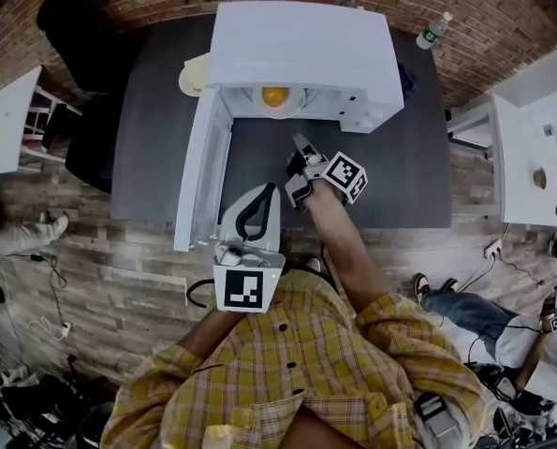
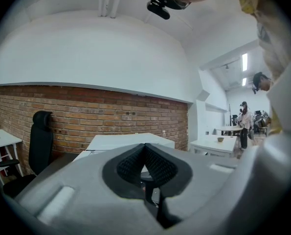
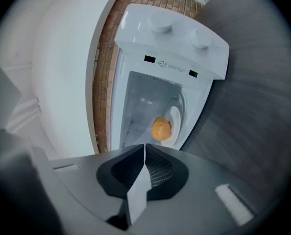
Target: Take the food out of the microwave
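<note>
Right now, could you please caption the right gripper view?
Shut right gripper faces open microwave with orange food inside.

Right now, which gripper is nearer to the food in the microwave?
Right. The right gripper is just before the open microwave, facing the food; the left gripper is farther back.

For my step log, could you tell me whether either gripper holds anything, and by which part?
Nothing is held: the left gripper and right gripper are both shut and empty; the food sits inside the microwave.
</note>
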{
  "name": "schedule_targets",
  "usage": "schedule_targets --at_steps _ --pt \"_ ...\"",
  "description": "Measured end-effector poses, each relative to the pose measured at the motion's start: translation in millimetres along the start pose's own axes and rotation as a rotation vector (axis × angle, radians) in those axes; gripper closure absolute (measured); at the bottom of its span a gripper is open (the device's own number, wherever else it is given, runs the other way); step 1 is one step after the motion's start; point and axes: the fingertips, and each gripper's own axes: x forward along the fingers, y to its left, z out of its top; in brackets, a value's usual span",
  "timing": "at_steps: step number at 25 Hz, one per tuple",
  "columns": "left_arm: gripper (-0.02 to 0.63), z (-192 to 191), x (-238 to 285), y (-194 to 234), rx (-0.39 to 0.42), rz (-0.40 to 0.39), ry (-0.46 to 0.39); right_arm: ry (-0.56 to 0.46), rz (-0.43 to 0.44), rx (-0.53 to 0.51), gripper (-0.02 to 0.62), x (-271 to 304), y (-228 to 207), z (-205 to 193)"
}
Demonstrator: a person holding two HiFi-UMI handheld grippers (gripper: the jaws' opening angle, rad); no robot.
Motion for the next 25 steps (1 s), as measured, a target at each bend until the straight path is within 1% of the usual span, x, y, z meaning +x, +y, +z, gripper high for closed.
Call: schedule_targets --at_steps 7,10,15,22,25 --pt "0.606 -1 0 3 -0.023 0.007 0.003 -0.011 -0.016 0.038 0.579 21 -22 3" --pt "0.606 -4 0 5 -0.036 0.013 0.013 -0.023 -0.021 0.08 0.564 28 -32 8" --pt "0.606 -10 -2 9 -0.044 0.015 0.027 -0.048 -0.004 0.161 0.552 39 -45 14" --pt "0.606 -15 -3 11 -0.053 0.02 0.036 -0.044 -0.032 0.23 0.504 51 -67 13" --pt "0.606 -16 -2 12 -0.057 0.017 0.042 -0.038 -0.047 0.232 0.477 57 -74 14"
